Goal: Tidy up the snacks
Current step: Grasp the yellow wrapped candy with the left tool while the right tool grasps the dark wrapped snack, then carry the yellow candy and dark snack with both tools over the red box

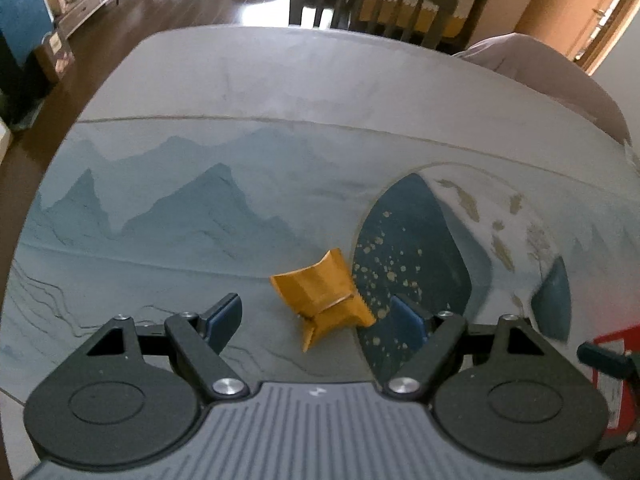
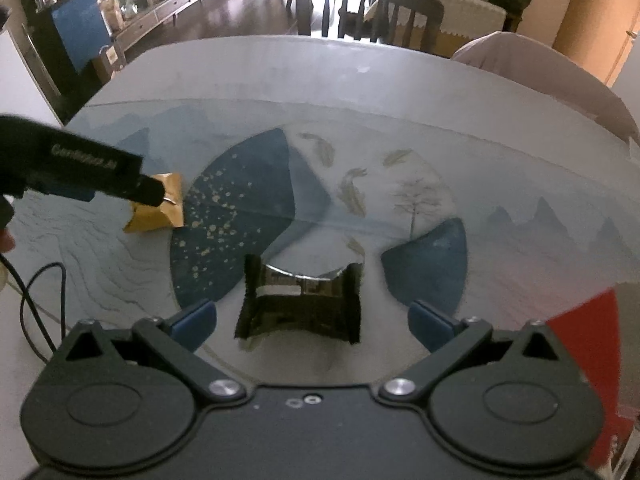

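Left gripper [image 1: 316,318]: jaws spread, nothing clasped, poised over the orange snack packet [image 1: 322,298], which lies on the table mat [image 1: 160,248] between the blue fingers [image 1: 224,316]. Right gripper [image 2: 312,322]: jaws likewise spread and empty, with the dark snack packet [image 2: 300,304] lying between them at the near edge of the mat's round motif. Behind the table stands a chair [image 2: 368,8].

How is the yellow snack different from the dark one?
The yellow snack packet is matte golden, while the dark snack packet is black and shiny. The yellow one lies before the left gripper, the dark one before the right gripper. Both are crinkled and lie on the table mat.
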A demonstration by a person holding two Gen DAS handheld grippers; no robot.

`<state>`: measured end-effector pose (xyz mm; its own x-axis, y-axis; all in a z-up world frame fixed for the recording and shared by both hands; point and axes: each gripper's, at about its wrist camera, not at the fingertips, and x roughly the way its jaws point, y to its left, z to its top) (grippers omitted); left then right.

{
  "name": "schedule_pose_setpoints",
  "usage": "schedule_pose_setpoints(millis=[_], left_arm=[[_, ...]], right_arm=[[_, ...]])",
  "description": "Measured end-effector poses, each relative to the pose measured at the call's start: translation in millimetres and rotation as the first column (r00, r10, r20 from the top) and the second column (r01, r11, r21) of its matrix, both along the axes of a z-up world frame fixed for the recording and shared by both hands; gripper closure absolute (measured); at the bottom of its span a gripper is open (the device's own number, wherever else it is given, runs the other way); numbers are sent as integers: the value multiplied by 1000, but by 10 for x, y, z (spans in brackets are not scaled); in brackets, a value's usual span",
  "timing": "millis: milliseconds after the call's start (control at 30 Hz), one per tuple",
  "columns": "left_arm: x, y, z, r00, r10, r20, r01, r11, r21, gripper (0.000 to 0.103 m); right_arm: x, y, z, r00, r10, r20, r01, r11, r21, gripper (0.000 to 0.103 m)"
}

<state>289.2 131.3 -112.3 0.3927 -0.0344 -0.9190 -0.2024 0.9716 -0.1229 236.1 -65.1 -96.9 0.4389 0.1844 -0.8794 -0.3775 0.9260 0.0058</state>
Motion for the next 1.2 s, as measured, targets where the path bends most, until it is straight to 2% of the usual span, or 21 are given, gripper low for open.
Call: schedule_pose_setpoints(millis=[200, 367, 433, 567, 633, 667, 733, 767, 900, 1000, 1200], left_arm=[[144, -42, -174, 999, 23, -49, -23, 1000, 4, 22], [170, -51, -237, 998, 29, -56, -28, 1000, 10, 23], [181, -52, -259, 997, 29, -66, -28, 999, 19, 32], [196, -88, -254, 998, 9, -56, -6, 999, 49, 39], [182, -95, -242, 999, 2, -48, 0, 998, 55, 49], [175, -109, -239, 999, -5, -49, 9, 998, 64, 51], [158, -137, -232, 999, -19, -43, 23, 996, 86, 64], [150, -146, -215, 999, -25, -40, 28, 996, 85, 66], [89, -102, -195, 999, -18, -34, 20, 998, 64, 69], [29, -50, -179, 999, -23, -30, 24, 999, 49, 69], [-219, 31, -104, 999, -28, -22, 28, 999, 18, 69]], right_arm=[[111, 86, -126, 1000, 20, -23, -21, 999, -29, 2], [139, 130, -198, 999, 26, -32, -28, 999, -47, 5], [146, 149, -220, 999, 27, -35, -29, 998, -54, 8], [151, 181, -263, 999, 29, -46, -32, 998, -63, 16], [150, 186, -278, 998, 32, -52, -35, 998, -61, 21], [145, 182, -283, 998, 34, -57, -37, 998, -57, 24], [134, 176, -293, 998, 31, -61, -34, 998, -55, 27], [126, 173, -292, 998, 30, -57, -33, 998, -54, 29], [92, 153, -262, 999, 33, -43, -34, 999, -33, 39], [45, 132, -238, 999, 31, -41, -32, 999, -22, 43], [-124, 121, -155, 999, 26, -23, -26, 1000, -9, 44]])
